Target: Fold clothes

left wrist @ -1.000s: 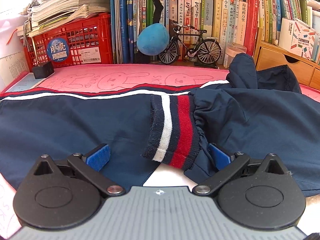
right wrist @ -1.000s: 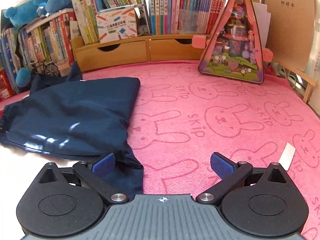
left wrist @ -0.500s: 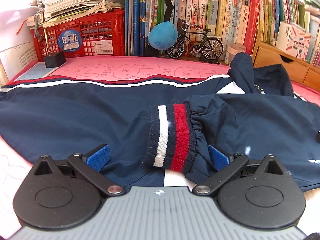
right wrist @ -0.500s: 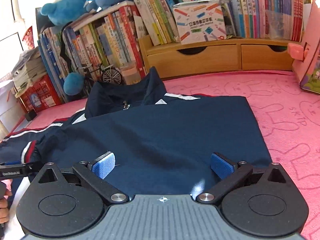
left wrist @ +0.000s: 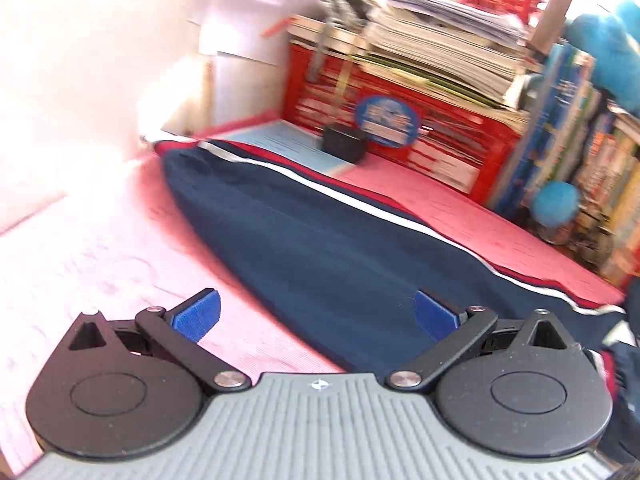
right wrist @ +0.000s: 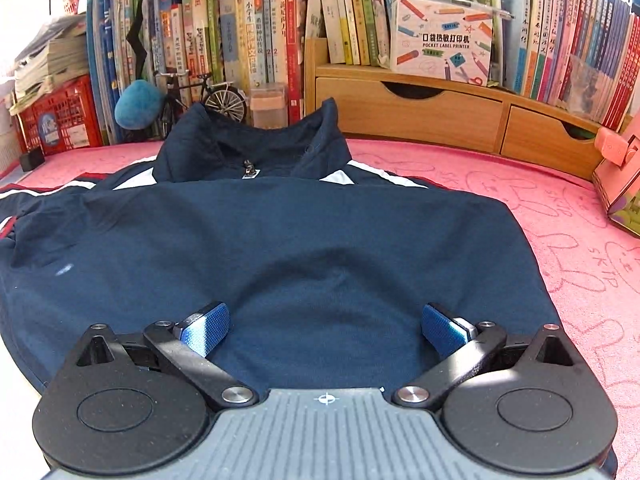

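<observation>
The navy jacket [right wrist: 304, 240] is looking like smooth, matt woven cloth. The pink cover [right wrist: 560, 216] over the surface is showing a rough terry nap — the drawer unit [right wrist: 420, 116] at upper right is showing plain wood, and the crate [left wrist: 400, 120] glossy red plastic.

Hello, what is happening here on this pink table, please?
A person holding two grippers is folding a navy jacket spread on a pink bunny mat. The right gripper hovers open over the jacket's body, its collar pointing toward the bookshelf. The left gripper, also open, faces the outstretched striped sleeve. Neither grips any cloth at this moment.
</observation>
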`<action>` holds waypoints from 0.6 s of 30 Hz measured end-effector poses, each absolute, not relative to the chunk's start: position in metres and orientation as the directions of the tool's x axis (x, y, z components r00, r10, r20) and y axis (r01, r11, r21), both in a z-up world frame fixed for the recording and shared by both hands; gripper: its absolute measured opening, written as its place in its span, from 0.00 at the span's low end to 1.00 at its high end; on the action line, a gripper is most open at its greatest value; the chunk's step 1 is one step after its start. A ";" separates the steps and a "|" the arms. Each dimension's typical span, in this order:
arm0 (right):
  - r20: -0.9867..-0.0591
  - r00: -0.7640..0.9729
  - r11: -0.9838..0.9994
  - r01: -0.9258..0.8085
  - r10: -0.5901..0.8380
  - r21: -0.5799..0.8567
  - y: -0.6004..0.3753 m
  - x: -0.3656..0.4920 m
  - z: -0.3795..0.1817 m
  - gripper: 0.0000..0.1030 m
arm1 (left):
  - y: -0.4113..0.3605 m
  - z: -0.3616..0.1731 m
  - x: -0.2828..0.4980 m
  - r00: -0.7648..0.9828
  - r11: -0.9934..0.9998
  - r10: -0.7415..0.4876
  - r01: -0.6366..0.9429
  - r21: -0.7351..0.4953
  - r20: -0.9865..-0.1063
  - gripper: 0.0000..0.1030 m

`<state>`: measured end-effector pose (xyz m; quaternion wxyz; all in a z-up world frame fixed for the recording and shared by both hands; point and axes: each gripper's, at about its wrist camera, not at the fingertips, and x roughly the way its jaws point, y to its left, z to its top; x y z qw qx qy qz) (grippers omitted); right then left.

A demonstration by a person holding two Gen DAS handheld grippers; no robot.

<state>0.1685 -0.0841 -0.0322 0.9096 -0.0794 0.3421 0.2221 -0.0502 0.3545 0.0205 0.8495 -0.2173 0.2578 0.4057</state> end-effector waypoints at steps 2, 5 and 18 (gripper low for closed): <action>-0.657 0.667 0.889 -0.459 0.350 0.008 -0.084 0.169 -0.032 1.00 | 0.391 0.017 -0.058 0.485 0.503 0.642 -0.851 -0.152 -0.593 1.00; -0.657 0.667 0.888 -0.459 0.350 0.007 -0.084 0.169 -0.032 1.00 | 0.435 0.014 -0.061 0.437 0.421 0.712 -0.892 -0.165 -0.549 0.99; -0.657 0.669 0.890 -0.456 0.347 0.006 -0.083 0.170 -0.032 1.00 | 0.457 0.007 -0.041 0.373 0.345 0.786 -0.926 -0.151 -0.493 0.04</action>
